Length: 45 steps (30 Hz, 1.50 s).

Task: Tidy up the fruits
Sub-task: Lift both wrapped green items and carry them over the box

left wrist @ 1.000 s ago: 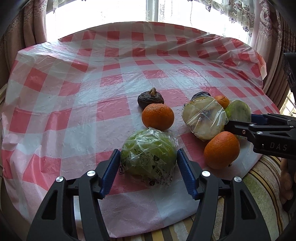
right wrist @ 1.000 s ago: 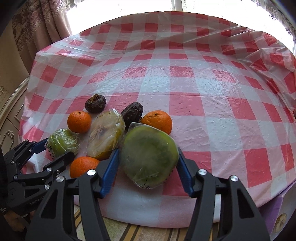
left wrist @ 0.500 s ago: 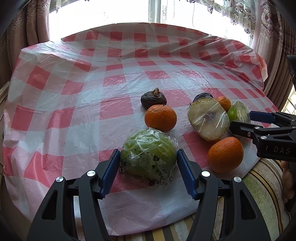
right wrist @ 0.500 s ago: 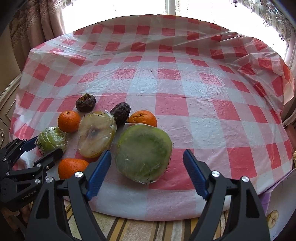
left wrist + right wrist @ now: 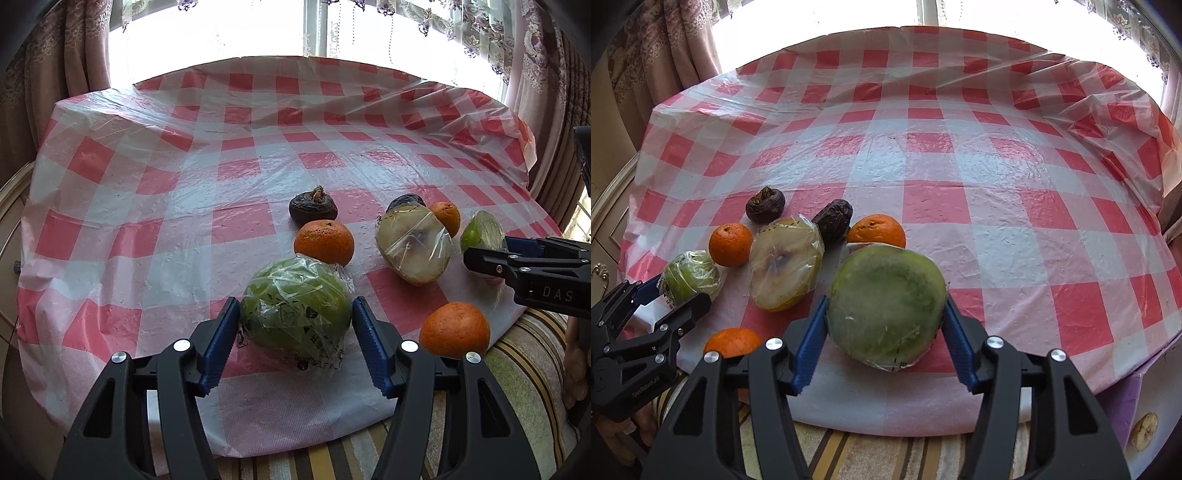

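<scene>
The left tongs [image 5: 295, 325] are clamped on a wrapped green apple [image 5: 295, 314], both blue pads pressed against its plastic film, near the front edge of the tabletop [image 5: 147, 184] with its red-and-white checked cloth. The right tongs [image 5: 884, 321] are closing, their pads touching the sides of a wrapped green fruit half [image 5: 886, 304] whose cut face turns toward the camera.

Taking the wrapped pear half [image 5: 785, 266] as landmark: in the right wrist view a dark wrinkled fruit [image 5: 833, 225] lies just behind it, a mandarin [image 5: 730, 244] sits at its left, and a round dark fruit with a dry stem [image 5: 765, 209] lies behind that. Another mandarin [image 5: 876, 232] sits just behind the green fruit half, and a third [image 5: 733, 342] lies in front of the pear half at the cloth's edge.

Only the right wrist view shows a lilac box with a fruit picture [image 5: 1141, 424] at the lower right. Only the left wrist view shows the window [image 5: 317, 29] and the printed marks on the apple's wrap. In the left wrist view the wrinkled fruit is mostly hidden behind the pear half.
</scene>
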Available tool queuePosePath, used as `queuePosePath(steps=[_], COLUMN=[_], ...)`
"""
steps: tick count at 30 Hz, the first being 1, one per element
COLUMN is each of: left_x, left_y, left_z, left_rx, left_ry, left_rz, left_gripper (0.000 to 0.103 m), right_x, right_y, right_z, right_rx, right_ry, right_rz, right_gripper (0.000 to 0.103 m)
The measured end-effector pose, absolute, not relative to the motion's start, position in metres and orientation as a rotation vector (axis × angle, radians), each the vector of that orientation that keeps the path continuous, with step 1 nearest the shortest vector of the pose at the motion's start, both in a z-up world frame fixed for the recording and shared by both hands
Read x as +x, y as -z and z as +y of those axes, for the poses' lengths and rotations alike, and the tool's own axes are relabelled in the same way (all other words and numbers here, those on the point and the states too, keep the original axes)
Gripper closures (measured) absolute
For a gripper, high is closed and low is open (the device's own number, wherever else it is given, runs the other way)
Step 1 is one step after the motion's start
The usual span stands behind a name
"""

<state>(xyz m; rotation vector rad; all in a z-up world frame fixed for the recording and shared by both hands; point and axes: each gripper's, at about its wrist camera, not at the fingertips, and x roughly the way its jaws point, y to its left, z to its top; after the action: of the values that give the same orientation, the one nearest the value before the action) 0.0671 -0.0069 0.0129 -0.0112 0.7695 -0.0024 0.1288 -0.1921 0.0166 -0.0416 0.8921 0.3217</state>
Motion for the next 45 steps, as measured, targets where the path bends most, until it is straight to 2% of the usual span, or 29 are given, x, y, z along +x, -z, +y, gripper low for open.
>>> queuePosePath(steps=[25,45], left_x=[0.045,0.042], left_y=[-0.05,-0.069], left_z=[-0.033,-0.128], left_rx=[0.067,0.179], left_ry=[-0.034,0.147], left_rz=[0.708,0.675], left_gripper=[0.043,0.043], right_x=[0.094,0.062], right_y=[-0.028,-0.04], right_z=[-0.257,-0.35], right_rx=[0.093,0.173], right_ry=[-0.304,-0.186], right_rz=[0.852,0.811], right_gripper=[0.043,0.043])
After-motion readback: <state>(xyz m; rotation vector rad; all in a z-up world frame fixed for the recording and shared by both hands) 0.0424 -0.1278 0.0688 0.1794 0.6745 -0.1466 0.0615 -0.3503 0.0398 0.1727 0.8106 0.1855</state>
